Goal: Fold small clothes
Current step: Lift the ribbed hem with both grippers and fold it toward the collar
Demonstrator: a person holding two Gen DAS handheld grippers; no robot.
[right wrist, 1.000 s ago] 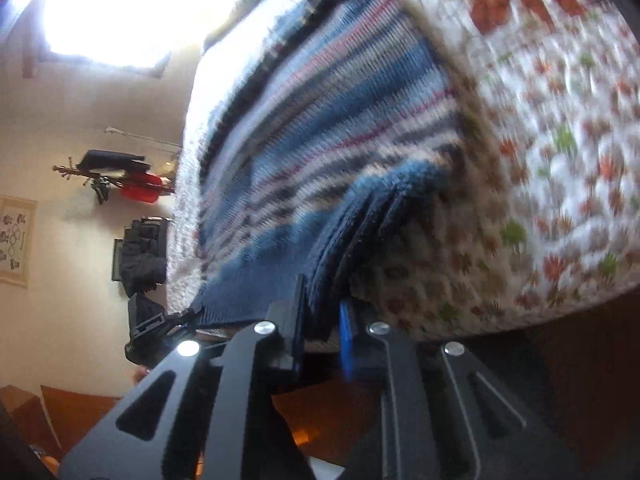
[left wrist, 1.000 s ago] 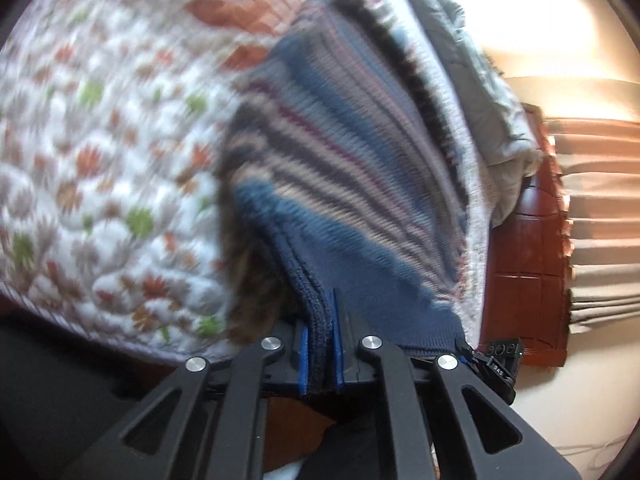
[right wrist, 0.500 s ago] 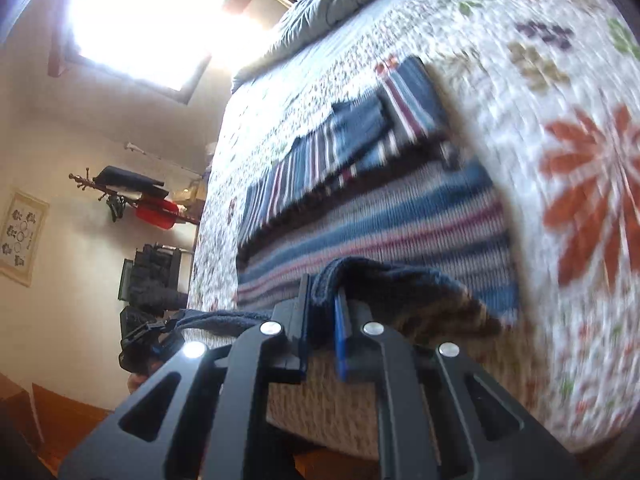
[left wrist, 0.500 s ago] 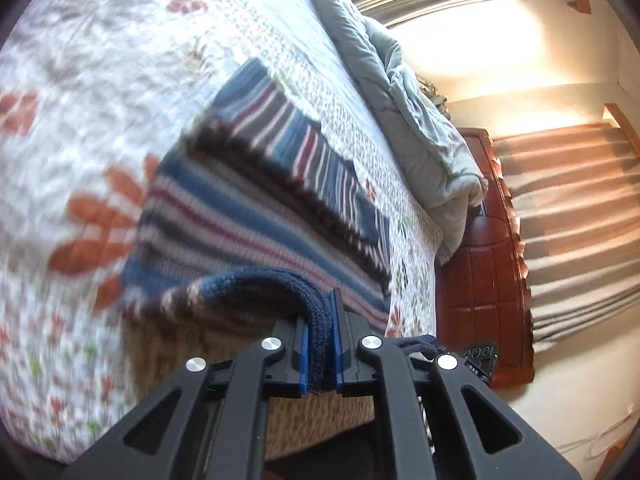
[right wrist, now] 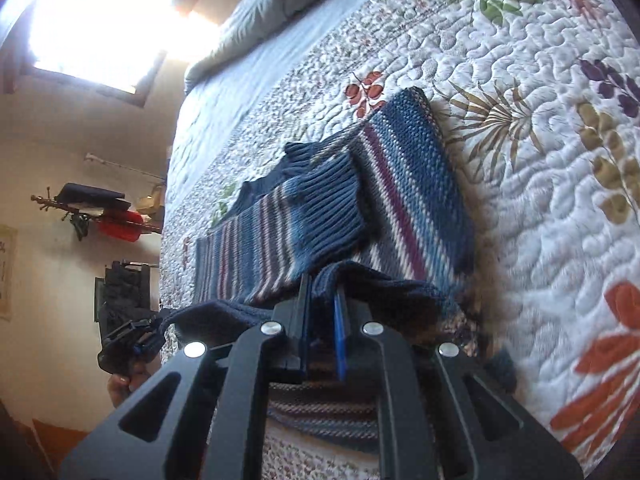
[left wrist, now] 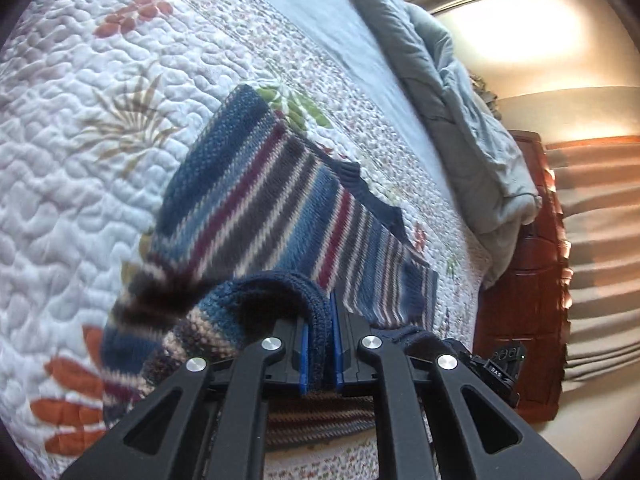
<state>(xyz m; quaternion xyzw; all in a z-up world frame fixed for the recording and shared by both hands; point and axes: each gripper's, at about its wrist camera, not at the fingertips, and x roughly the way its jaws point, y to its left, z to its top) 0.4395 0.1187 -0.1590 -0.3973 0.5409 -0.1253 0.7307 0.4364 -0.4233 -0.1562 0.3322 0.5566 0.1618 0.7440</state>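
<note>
Both grippers, left (left wrist: 320, 354) and right (right wrist: 322, 330), pinch the striped sweater's (left wrist: 256, 208) navy hem, its body spreading toward 12 o'clock, lower part hidden beneath them.

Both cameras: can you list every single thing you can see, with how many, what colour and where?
striped sweater: one, blue, maroon and cream, lying on the quilt, near hem lifted
quilt: one, white with leaf prints, covering the bed
grey blanket: one, bunched at the bed's far end
wooden bed frame: one, reddish brown, beside the mattress
wall rack: one, holding dark and red items
window: one, bright, high on the wall
left tool: one, black, blue pads, shut on the hem
right tool: one, black, shut on the hem
</note>
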